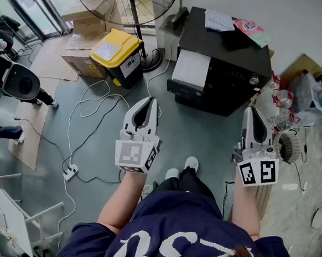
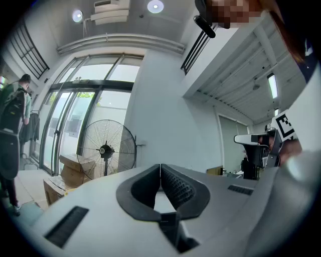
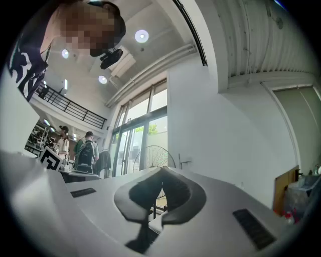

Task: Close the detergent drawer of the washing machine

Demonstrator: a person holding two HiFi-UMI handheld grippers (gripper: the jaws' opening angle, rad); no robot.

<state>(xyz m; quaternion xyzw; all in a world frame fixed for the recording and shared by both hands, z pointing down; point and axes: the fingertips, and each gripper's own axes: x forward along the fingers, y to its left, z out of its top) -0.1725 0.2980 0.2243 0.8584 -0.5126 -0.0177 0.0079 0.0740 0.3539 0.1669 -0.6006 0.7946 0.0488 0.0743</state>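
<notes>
Left gripper [image 1: 151, 101] and right gripper [image 1: 249, 110]: jaws together on both, nothing between them, both held short of the black unit [image 1: 229, 75], the right one nearer it. No detergent drawer can be made out; if that unit is the washer, the drawer is probably on its front, hidden from above. Best move: face the unit's front, find the drawer, push its face squarely with closed tips.
</notes>
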